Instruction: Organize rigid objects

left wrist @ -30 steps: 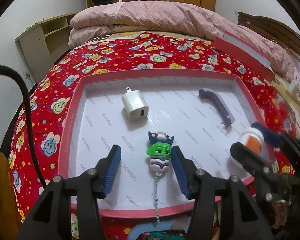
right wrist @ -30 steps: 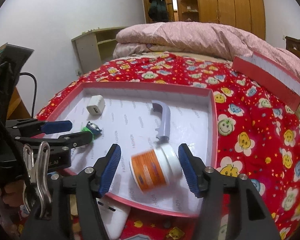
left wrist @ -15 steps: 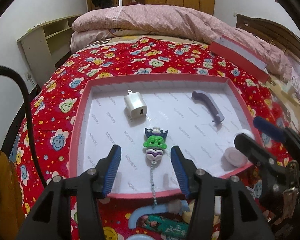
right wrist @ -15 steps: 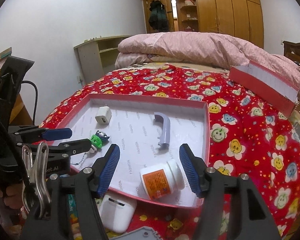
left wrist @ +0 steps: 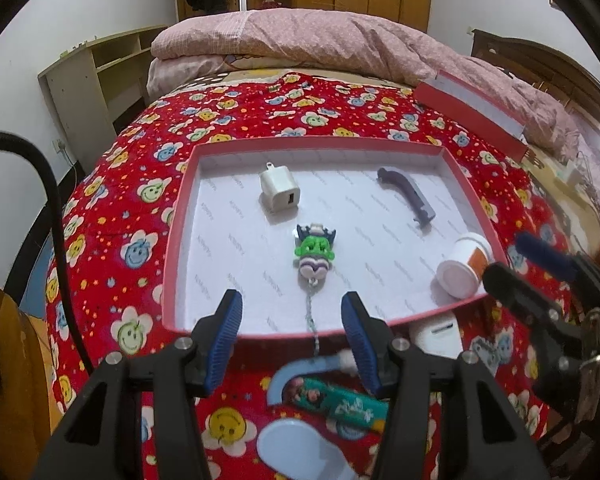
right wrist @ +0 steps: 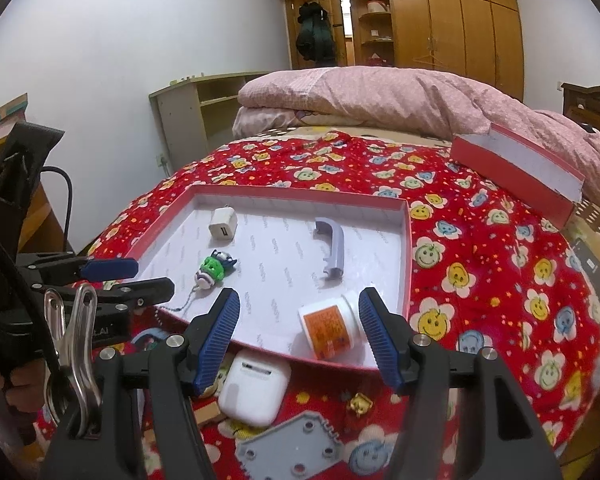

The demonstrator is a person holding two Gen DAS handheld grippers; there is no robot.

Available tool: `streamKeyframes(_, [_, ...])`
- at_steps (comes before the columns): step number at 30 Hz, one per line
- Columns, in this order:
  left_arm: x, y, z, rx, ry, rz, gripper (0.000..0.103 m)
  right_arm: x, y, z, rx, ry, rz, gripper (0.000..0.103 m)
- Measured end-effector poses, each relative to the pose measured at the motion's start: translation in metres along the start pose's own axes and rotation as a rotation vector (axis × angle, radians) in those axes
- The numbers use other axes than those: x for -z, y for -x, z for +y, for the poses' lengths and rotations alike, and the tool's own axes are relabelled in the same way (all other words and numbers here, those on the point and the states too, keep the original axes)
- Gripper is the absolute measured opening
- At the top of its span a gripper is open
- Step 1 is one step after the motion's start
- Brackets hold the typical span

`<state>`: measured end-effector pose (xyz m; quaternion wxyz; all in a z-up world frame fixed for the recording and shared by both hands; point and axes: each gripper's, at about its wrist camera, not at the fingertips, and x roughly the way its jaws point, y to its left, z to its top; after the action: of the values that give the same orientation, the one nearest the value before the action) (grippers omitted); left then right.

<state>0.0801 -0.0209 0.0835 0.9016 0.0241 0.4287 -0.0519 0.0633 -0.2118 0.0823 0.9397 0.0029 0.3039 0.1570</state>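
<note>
A shallow red box (left wrist: 172,236) (right wrist: 407,248) with a white lining lies on the bed. In it are a white charger cube (left wrist: 279,194) (right wrist: 223,224), a grey handle (left wrist: 406,195) (right wrist: 332,252), a green-and-purple keychain figure (left wrist: 315,254) (right wrist: 213,269) and a white jar with an orange label (left wrist: 462,270) (right wrist: 329,328) on its side. My left gripper (left wrist: 292,338) (right wrist: 130,276) is open over the box's near edge, with only the keychain's chain between its fingers. My right gripper (right wrist: 298,338) (left wrist: 518,258) is open just short of the jar.
In front of the box lie a white earbud case (right wrist: 254,388) (left wrist: 436,334), a grey plate with holes (right wrist: 296,448), a teal tube (left wrist: 336,400), a pale blue scoop (left wrist: 296,448) and a small gold piece (right wrist: 359,402). A red lid (right wrist: 516,174) rests far right. Folded quilt behind.
Both grippers pulled back and up from the box. The jar left the right gripper's fingers and now lies in the box's near right corner. The keychain figure lies farther ahead of the left fingers.
</note>
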Motion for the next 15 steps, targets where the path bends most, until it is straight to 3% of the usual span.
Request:
streamKeyframes(9, [0.025, 0.022, 0.005, 0.004, -0.008, -0.001, 0.055, 0.011, 0.024, 0.002, 0.018, -0.008, 0.008, 0.064])
streamKeyframes(15, [0.044, 0.027, 0.01, 0.02, -0.006, 0.017, 0.055, 0.03, 0.03, 0.005, 0.026, -0.002, 0.061, 0.064])
